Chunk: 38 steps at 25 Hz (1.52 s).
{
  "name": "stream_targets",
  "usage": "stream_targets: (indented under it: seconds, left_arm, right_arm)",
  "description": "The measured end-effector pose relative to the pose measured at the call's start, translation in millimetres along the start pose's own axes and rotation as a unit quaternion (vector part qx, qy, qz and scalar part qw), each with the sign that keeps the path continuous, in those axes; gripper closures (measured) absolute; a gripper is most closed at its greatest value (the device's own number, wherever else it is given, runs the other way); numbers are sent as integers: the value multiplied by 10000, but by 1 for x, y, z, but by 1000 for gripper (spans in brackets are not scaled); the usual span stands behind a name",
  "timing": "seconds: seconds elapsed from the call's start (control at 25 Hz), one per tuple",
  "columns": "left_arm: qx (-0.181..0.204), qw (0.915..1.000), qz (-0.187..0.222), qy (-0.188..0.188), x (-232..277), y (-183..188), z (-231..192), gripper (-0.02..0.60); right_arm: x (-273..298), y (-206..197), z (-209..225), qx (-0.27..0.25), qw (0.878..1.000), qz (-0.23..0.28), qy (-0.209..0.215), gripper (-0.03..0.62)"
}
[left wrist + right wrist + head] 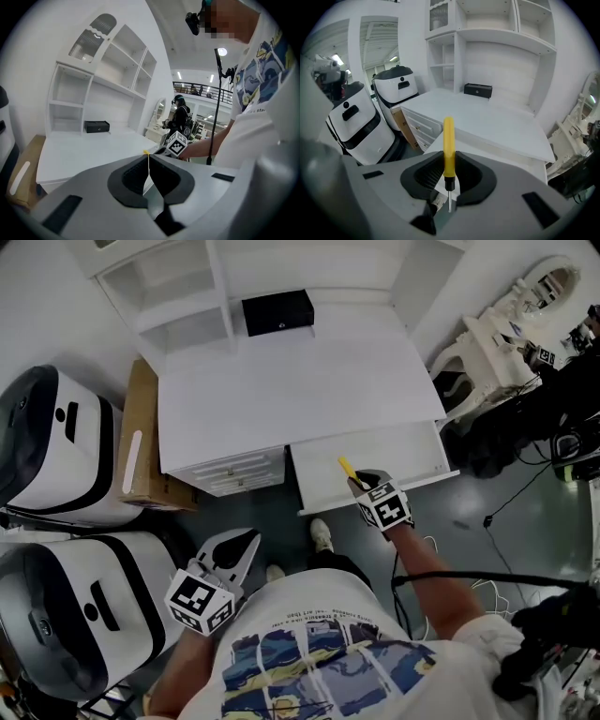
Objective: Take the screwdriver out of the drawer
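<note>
The yellow-handled screwdriver is pinched between the jaws of my right gripper, held above the open white drawer of the desk. In the right gripper view the screwdriver stands upright, handle pointing away and metal tip toward the camera, with the right gripper shut on its lower handle. My left gripper hangs low at the left, away from the drawer, over the floor. In its own view the left gripper has its pads together with nothing between them.
A white desk with shelves carries a black box at the back. Two white machines and a cardboard box stand to the left. White ornate furniture and floor cables lie to the right.
</note>
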<state>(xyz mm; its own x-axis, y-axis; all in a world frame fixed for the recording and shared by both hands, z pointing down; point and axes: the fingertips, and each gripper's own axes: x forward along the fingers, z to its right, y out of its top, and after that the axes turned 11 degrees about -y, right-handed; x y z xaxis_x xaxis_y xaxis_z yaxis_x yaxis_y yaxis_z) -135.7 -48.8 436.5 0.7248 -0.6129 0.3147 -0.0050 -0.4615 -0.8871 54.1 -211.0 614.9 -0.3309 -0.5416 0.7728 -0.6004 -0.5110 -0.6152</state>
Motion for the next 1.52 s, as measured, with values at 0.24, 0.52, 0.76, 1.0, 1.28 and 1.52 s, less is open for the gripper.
stream_targets:
  seconds: [0.24,0.52,0.76,1.0,1.28,1.52]
  left_arm:
    - [57,9999,0,-96,-22,-15,9,568]
    - [127,9996,23,-233,-39,-26,23,568]
    - [184,9993,34,-332,-49,-35,36,568]
    - [164,9991,77,-384,-58,-43,46,568]
    - [186,9986,57,-500,-61,-51,53,568]
    - [216,9984,33,-515,-66,-52,54,568]
  right_arm:
    - [-41,0,-35,121,9998,135,24,502]
    - [-87,1,-70,187,9991,391,30,502]
    - [-119,0,-97,217,9982,549,83,502]
    - [-145,-3,-118,147,9979,614,127,502]
    - [-162,-9,-132,147,9977,656,97,502]
    - [-167,-8,-145,161,9973,698,146,502]
